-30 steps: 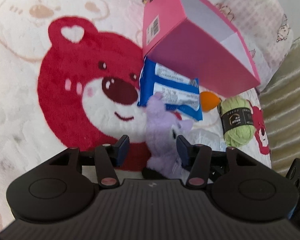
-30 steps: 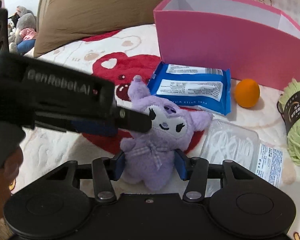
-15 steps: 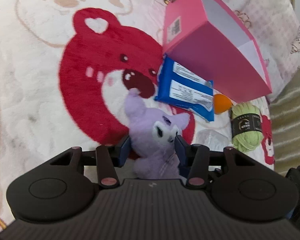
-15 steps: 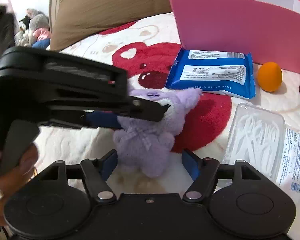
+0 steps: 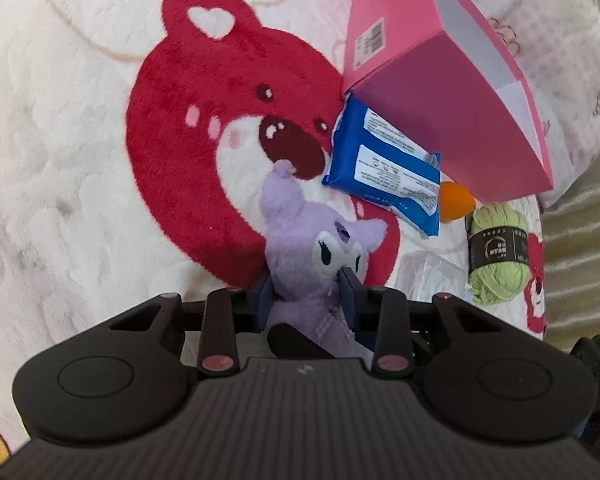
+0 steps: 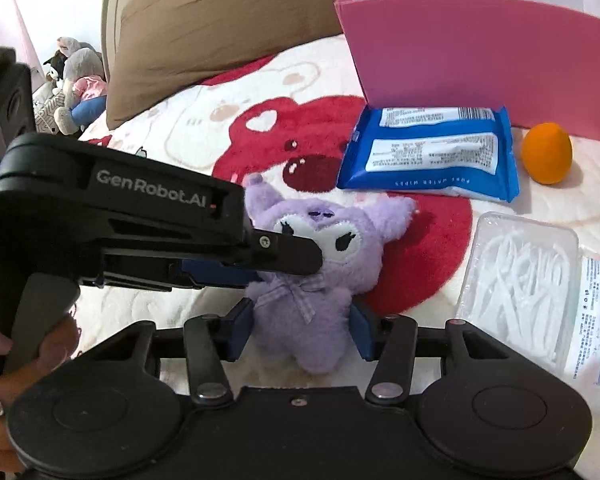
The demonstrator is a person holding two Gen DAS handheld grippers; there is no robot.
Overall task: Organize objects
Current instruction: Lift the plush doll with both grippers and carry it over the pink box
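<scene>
Both sets of jaws just closing on the purple plush toy [image 6: 320,264]: left gripper [image 5: 306,294] pinched at its neck, right gripper [image 6: 300,330] pressing its lower body. Lying on the bear blanket [image 5: 80,200], just in front of the blue wipes pack [image 6: 432,152], pink box [image 6: 480,44] beyond. Best to keep one firm squeeze, release the other, lift clear of the wipes, then lower into the box.

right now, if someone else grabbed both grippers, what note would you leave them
Left gripper: jaws have just been closing, pads now pinching the purple plush at its neck.
Right gripper: jaws just closed in on the plush's body, pads pressing its sides.
On the bear blanket: blue wipes pack, orange, green yarn, clear floss-pick box, all outside the pink box.
Done: nothing seen in the box, though its floor is hidden.
Left: carry the plush over, then the rest.
</scene>
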